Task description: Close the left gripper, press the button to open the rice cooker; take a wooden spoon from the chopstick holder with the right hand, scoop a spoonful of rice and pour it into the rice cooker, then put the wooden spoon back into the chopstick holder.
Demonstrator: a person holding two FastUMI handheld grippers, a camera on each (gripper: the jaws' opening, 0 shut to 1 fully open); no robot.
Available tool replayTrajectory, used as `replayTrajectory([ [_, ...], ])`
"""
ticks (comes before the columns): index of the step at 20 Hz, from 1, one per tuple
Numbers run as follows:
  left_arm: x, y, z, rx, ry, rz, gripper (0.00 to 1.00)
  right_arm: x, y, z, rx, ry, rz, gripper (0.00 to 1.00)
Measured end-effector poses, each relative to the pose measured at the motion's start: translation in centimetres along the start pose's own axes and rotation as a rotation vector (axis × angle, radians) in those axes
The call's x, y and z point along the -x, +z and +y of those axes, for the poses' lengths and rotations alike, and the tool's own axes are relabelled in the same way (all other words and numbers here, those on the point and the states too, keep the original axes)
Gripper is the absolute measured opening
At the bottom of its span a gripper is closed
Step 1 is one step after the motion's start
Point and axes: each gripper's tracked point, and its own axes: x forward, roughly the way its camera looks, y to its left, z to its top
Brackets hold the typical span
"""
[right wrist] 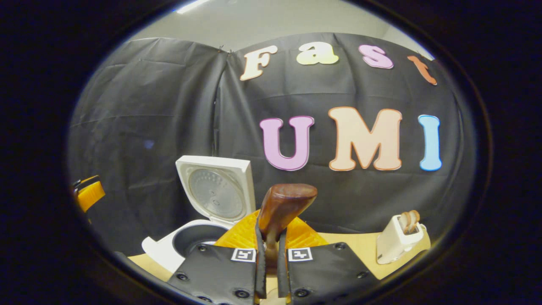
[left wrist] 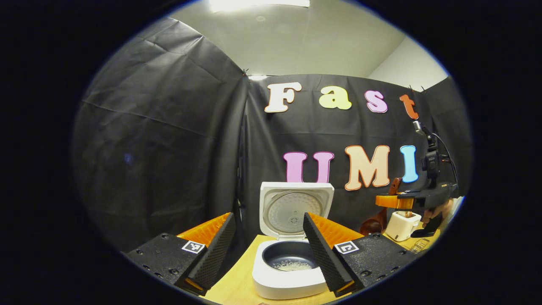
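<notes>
The white rice cooker point(left wrist: 288, 284) stands on the table with its lid point(left wrist: 296, 207) raised, and a little rice lies in its dark inner pot point(left wrist: 292, 264). My left gripper point(left wrist: 268, 218) is open just in front of the cooker, its fingers on either side of the pot. At the far right, my right gripper point(left wrist: 400, 202) hovers over the white chopstick holder point(left wrist: 402, 226), shut on the wooden spoon point(left wrist: 374, 224). In the right gripper view, my right gripper point(right wrist: 271, 237) clamps the wooden spoon point(right wrist: 288, 203), whose rounded brown end rises above the fingers. The rice cooker point(right wrist: 169, 250) is to the left.
The light wooden table point(left wrist: 237, 284) carries the cooker and the holder. The chopstick holder point(right wrist: 398, 241) stands at the right with wooden utensils point(right wrist: 408, 220) sticking out. My left gripper point(right wrist: 89, 195) shows at the far left. A hand point(left wrist: 438, 212) holds the right gripper.
</notes>
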Motion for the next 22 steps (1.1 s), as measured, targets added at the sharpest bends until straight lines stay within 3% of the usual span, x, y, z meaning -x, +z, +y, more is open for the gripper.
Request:
replayTrajectory([
  [12,-1.9,1.0,-6.5,-0.003,-0.084,-0.024,0.94,9.1,-4.1,-15.7,-0.045,-0.258,0.055,0.12],
  [14,-1.9,0.7,-7.3,-0.004,-0.095,-0.016,0.94,10.3,-5.0,-18.3,-0.064,-0.305,0.069,0.15],
  [15,-1.9,0.6,-7.7,-0.008,-0.1,-0.012,0.94,10.9,-5.5,-19.4,-0.072,-0.326,0.075,0.12],
  [22,-2.0,0.7,-10.2,-0.025,-0.13,-0.007,0.94,14.3,-10.4,-25.2,-0.117,-0.425,0.141,0.12],
])
